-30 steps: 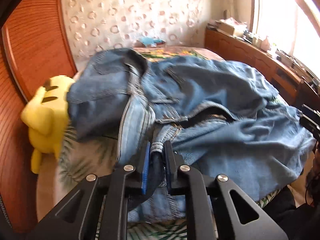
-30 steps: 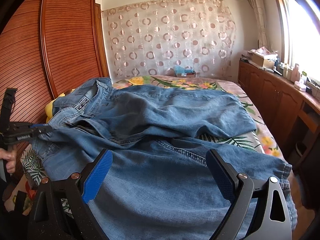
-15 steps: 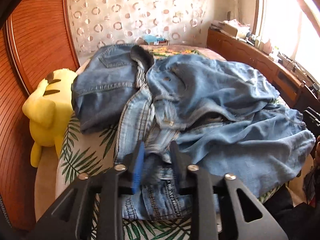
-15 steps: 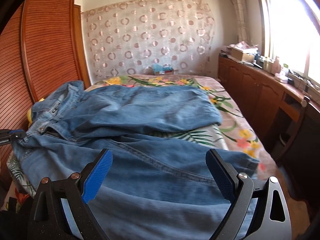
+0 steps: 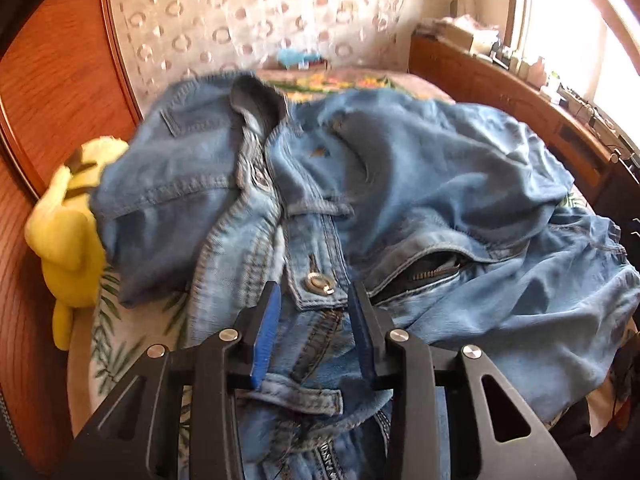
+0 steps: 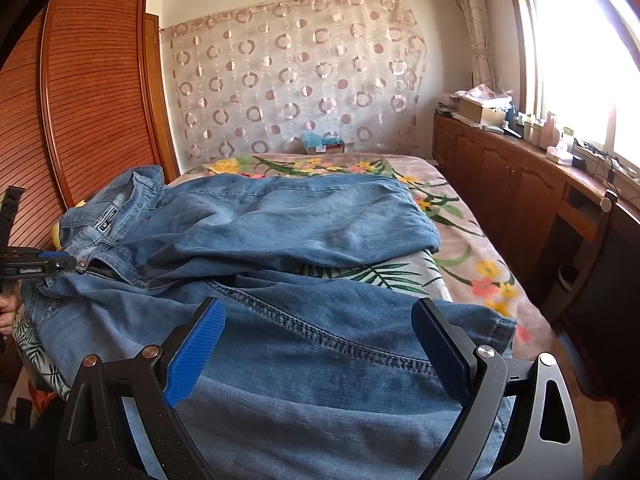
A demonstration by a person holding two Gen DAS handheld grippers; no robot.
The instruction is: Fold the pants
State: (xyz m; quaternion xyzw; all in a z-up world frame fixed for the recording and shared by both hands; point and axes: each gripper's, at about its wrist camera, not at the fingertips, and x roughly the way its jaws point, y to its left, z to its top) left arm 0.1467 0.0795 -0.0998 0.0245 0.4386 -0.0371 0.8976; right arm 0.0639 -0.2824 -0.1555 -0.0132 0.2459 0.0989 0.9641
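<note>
Blue jeans [image 5: 400,184] lie rumpled on the floral bed, waistband near me in the left wrist view, fly unzipped. My left gripper [image 5: 314,300] is open, its blue pads either side of the waistband's metal button [image 5: 318,283], holding nothing. In the right wrist view the jeans [image 6: 280,220] stretch across the bed, one leg laid over the other. My right gripper [image 6: 316,320] is wide open just above the near leg, empty. The left gripper [image 6: 60,264] shows at the far left by the waistband.
A yellow plush toy [image 5: 66,236] lies at the bed's left edge against the wooden wardrobe [image 6: 92,92]. A wooden cabinet [image 6: 520,184] with clutter runs along the right under the window. A patterned curtain [image 6: 296,76] hangs at the back.
My left gripper has let go of the waistband and opened; the waistband has dropped onto the bed. My right gripper stays wide open over the near leg.
</note>
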